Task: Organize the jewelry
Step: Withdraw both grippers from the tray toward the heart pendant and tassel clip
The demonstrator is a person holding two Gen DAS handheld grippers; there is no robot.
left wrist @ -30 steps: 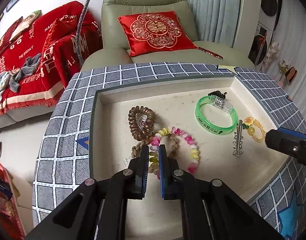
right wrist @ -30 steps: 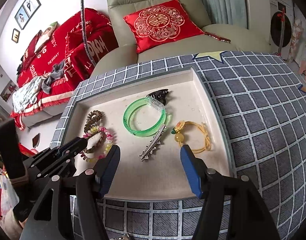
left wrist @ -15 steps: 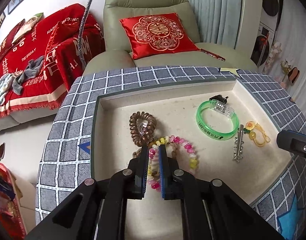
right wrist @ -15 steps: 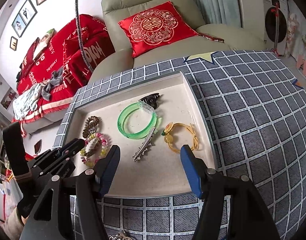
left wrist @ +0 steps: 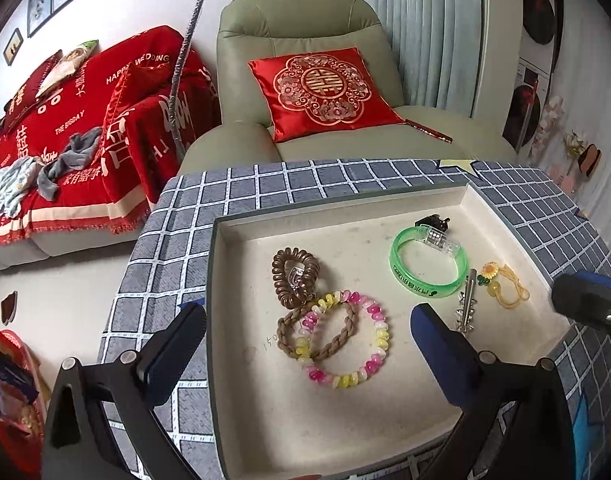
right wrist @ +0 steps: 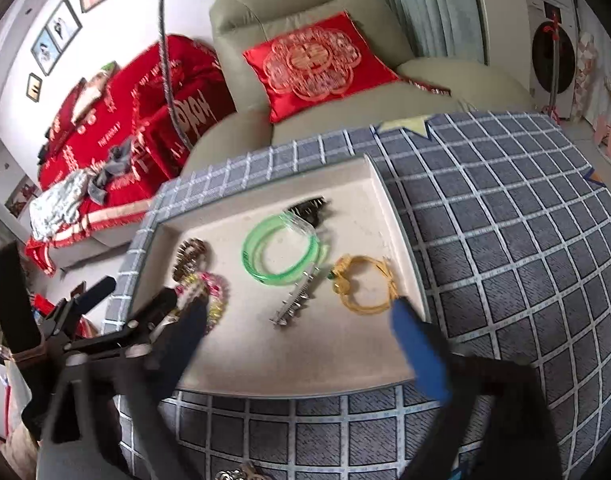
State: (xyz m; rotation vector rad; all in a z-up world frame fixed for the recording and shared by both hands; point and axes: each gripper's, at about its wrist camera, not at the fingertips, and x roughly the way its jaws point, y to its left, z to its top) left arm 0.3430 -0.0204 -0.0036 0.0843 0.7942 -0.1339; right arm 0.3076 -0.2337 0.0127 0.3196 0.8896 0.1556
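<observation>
A cream tray [left wrist: 265,420] holds the jewelry. My left gripper [left wrist: 307,314] hovers over its near side, jaws opening wide. Below the gap, untouched, lie a pink, yellow and white bead bracelet [left wrist: 347,376] and a brown braided ring [left wrist: 317,332]. Behind them sits a brown spiral hair tie [left wrist: 295,276]. Further right are a green bangle [left wrist: 427,268], a black claw clip [left wrist: 433,222], a silver hair clip [left wrist: 467,304] and a yellow cord with a sunflower charm [left wrist: 501,284]. My right gripper [right wrist: 299,310], blurred, is opening above the tray's front, gripping nothing.
The tray sits sunk into a grey checked cloth [right wrist: 505,240] over a low table. A green armchair [left wrist: 305,20] with a red cushion [left wrist: 325,92] stands behind it, and a red-covered sofa [left wrist: 65,120] is to the left. Small metal pieces [right wrist: 233,474] lie at the cloth's front edge.
Both grippers' jaws have spread wide; the left pair was almost shut over the bead bracelet, which now lies free on the tray. Both views have tilted up slightly.
</observation>
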